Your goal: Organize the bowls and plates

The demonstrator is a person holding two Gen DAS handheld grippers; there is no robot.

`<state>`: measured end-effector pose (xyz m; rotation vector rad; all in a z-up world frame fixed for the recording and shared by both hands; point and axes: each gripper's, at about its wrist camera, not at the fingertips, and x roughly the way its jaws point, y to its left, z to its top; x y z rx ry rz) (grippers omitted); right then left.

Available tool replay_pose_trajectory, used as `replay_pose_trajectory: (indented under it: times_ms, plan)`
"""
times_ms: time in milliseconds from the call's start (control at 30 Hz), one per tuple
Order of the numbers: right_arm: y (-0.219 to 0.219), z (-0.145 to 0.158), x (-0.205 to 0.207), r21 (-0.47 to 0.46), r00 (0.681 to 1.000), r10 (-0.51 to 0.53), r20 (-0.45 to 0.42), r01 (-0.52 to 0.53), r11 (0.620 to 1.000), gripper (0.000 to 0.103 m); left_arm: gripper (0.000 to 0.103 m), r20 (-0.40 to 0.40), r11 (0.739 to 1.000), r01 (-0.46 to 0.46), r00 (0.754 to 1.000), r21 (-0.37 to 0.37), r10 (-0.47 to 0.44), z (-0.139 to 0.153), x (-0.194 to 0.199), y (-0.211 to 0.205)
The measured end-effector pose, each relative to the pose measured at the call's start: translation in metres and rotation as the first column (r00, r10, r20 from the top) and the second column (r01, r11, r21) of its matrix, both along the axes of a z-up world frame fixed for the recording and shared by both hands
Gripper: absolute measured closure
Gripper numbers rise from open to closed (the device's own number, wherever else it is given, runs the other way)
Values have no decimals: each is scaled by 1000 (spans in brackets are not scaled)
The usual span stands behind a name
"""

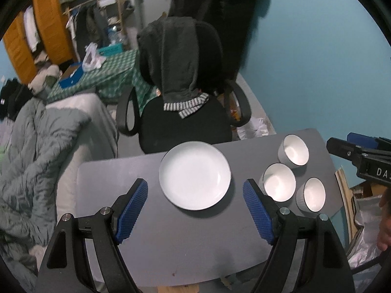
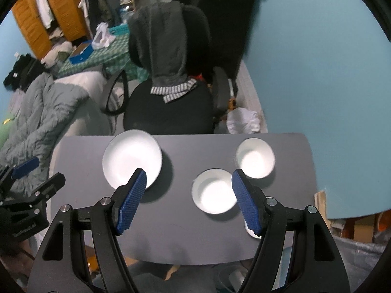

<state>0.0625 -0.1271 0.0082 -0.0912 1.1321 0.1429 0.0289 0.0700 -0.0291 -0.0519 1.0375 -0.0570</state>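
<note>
On the small grey table (image 1: 122, 178) (image 2: 80, 151) lies a white plate (image 1: 194, 175) (image 2: 132, 158) with three white bowls to its right: a far bowl (image 1: 294, 149) (image 2: 255, 158), a middle bowl (image 1: 279, 182) (image 2: 212, 191) and a near ribbed bowl (image 1: 312, 194), mostly hidden behind a finger in the right wrist view. My left gripper (image 1: 195, 210) hovers open above the table's near side, nothing between its blue pads. My right gripper (image 2: 189, 199) also hangs open above the table, empty, and shows in the left wrist view at the right edge (image 1: 354, 151).
A black office chair (image 1: 185, 122) (image 2: 168, 107) draped with a dark garment stands just behind the table. A bed with a grey quilt (image 1: 36, 151) lies to the left. A turquoise wall (image 1: 317, 61) is on the right, with bags and cardboard by the table's right edge.
</note>
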Motion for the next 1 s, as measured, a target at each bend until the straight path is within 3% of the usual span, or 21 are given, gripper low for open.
replay_pose_trajectory:
  times_ms: [267,567,1000]
  plan:
    - [-28,8,-4,7,998,-63,5,63,998,31,22,15,998,62,998,-8,-62,14,9,-26]
    - [-61,11,-1,31,991,-130,3,130,991,31,22,2,990,137,991,10,-137,11,21,-61]
    - [-105,10,1,35,980,-200,-15,200,979,31,22,-16,976,214,977,-27,-214,9,38,-103]
